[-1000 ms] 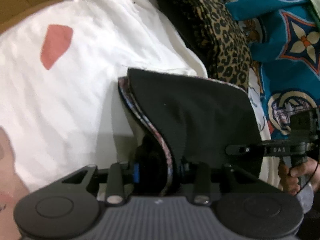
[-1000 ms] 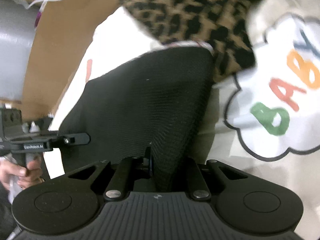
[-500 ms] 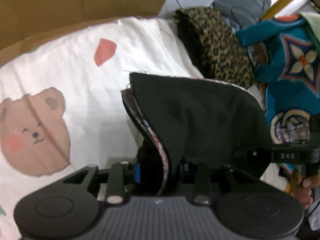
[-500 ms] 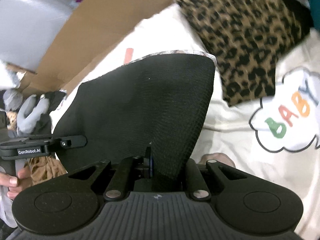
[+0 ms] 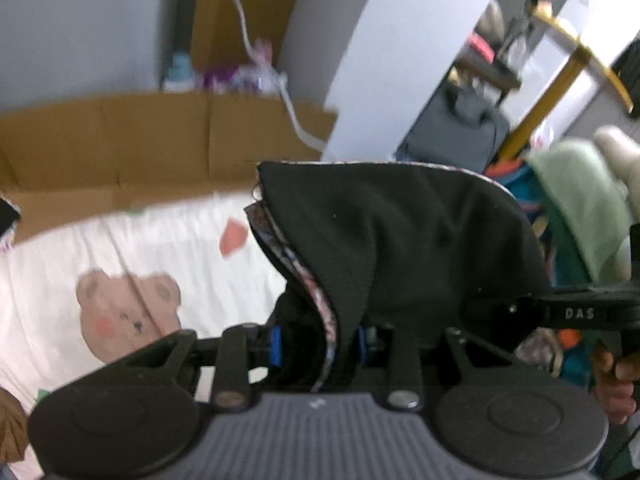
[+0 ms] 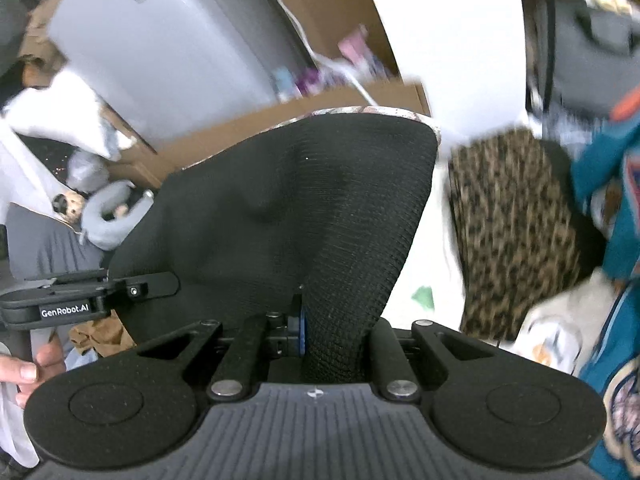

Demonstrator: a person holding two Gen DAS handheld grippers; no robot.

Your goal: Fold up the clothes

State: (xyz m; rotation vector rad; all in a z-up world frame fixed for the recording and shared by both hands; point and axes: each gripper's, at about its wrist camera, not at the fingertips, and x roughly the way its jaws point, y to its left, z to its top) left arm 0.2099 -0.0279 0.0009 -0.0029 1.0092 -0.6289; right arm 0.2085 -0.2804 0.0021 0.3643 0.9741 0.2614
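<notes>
Black knit garment (image 5: 400, 248), patterned edging along its rim, held in the air between both tongs, well above the white bear-print bed sheet (image 5: 132, 264). Left tongs (image 5: 318, 340): jaws closed tight on one end of the cloth, the patterned hem running down into the grip. Right tongs (image 6: 332, 336): jaws likewise closed on the other end, fabric bunched between the fingers. Change over the last second: both wrist views have tipped upward, so that the cardboard panel (image 5: 160, 136), white wall and far room clutter now fill the upper field where sheet and leopard-print cloth (image 6: 516, 232) filled it earlier; the sheet's bear motif has dropped to the lower left. The garment has thus been lifted clear of the bed, its grip at each end unchanged. The span between the two tongs hangs with a soft central crease rather than taut. Teal patterned garment (image 6: 612, 184) lies at the right, beside the leopard-print cloth, untouched. Assessment: the item appears to be mid-carry or being raised to shake flat; no further fold is laid yet, and lowering onto the sheet would likely follow.
</notes>
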